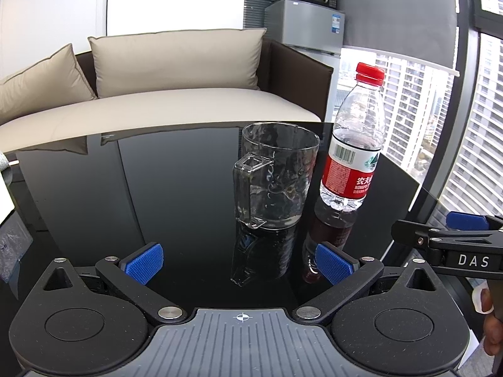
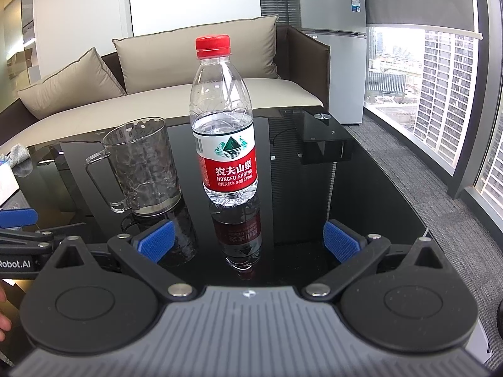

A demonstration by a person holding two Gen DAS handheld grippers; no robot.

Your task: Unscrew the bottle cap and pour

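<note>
Right wrist view centres the capped bottle [image 2: 223, 125] beside the mug [image 2: 141, 166], both tongs [image 2: 248, 240] [image 1: 239, 264] spread, ready to grasp.

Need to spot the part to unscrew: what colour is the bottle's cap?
Red. The cap on the bottle shows best in the right wrist view.

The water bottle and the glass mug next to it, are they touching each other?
Apart. The right wrist view shows a strip of black table between the bottle and the mug; their bases stand separately.
</note>
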